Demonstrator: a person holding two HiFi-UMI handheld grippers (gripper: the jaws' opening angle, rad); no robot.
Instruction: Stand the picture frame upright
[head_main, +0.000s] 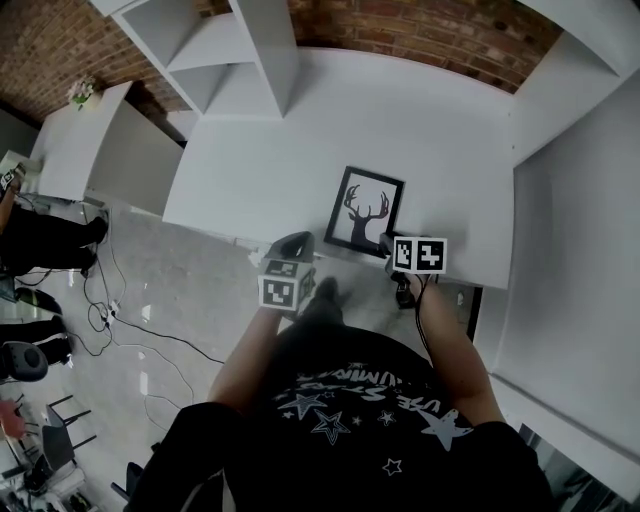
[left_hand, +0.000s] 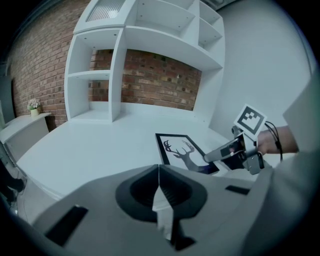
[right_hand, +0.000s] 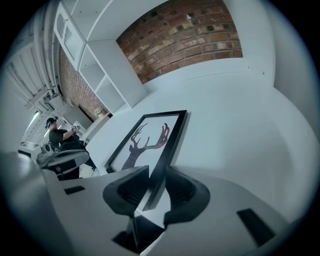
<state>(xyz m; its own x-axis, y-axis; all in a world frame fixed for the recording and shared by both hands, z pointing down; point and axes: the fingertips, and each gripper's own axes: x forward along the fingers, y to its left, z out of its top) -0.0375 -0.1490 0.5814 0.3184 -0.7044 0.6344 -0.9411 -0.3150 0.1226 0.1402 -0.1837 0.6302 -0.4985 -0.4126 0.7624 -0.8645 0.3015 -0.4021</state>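
Right gripper (right_hand: 157, 172) over picture frame (head_main: 365, 210) corner

We see rough red brick wall (left_hand: 160, 80), smooth matt white desk (head_main: 300, 150), picture frame (head_main: 364, 210) w/ smooth black edge, glossy front.

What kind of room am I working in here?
Probably an office or lab mocked up as a home nook: a white desk holding the frame, built-in shelves against a brick wall, and loose cables on the floor.
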